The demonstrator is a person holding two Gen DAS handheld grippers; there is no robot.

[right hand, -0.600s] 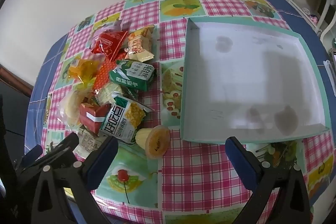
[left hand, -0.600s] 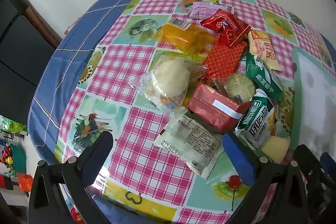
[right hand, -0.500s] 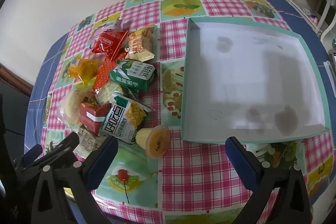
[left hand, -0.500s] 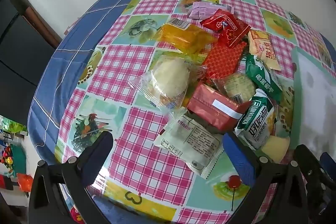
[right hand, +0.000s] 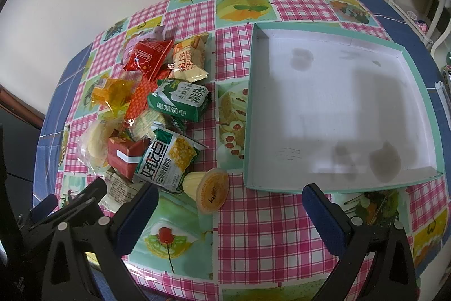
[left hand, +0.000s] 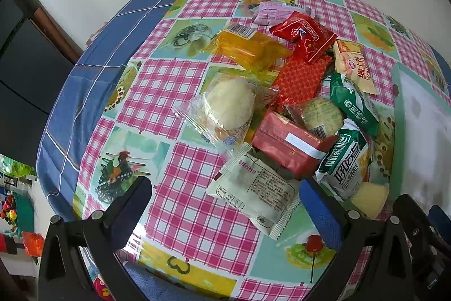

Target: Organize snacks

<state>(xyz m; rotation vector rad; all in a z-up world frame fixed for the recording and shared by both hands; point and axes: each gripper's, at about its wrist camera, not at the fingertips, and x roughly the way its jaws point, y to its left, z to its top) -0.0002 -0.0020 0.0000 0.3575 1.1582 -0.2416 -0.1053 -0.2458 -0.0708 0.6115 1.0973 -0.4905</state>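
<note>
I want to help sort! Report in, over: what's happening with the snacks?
Both hand-held grippers, left and right, open, empty. Snack pile untouched beside teal box. Jelly cup nearest, unobstructed.

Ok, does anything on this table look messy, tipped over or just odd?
Yes. The snack packets lie heaped over one another beside the box, which holds none. The jelly cup lies tipped on its side near the box's corner. Dark stains mark the box floor.
</note>
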